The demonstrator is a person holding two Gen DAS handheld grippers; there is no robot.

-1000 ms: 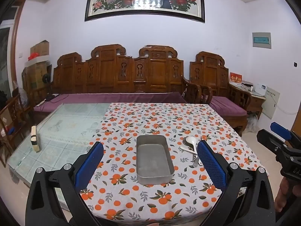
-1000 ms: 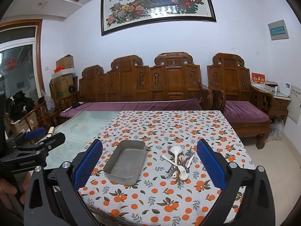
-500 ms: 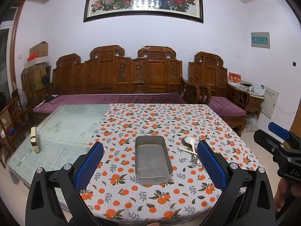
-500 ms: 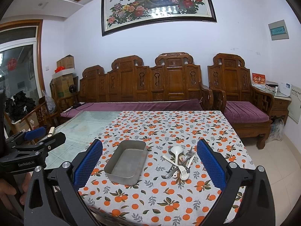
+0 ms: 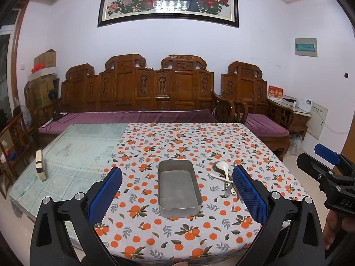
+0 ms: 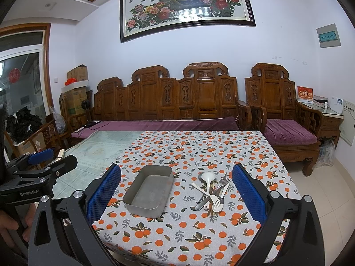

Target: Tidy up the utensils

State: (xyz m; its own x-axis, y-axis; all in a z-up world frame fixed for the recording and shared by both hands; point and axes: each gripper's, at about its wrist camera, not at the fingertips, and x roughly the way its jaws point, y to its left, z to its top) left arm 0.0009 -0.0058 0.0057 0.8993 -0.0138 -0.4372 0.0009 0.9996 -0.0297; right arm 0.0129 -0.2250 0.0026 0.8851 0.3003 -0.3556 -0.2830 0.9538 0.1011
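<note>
A table (image 5: pixel 84 155) stands before you, its right part under an orange-print tablecloth (image 6: pixel 199 155) and its left part bare glass, with a carved wooden bench (image 6: pixel 177 102) along the wall behind. On the cloth, an empty metal tray (image 6: pixel 148 191) sits just left of a heap of utensils (image 6: pixel 210 191): a white ladle, forks and spoons crossed over one another, none in the tray. You hold your left gripper (image 5: pixel 177 194) above the near edge, tongs wide apart and framing the tray, gripping nothing. Your right gripper (image 6: pixel 176 194) hovers likewise, tongs spread with tray and heap between them, touching neither. A small block (image 5: pixel 40 165) lies on the glass.
</note>
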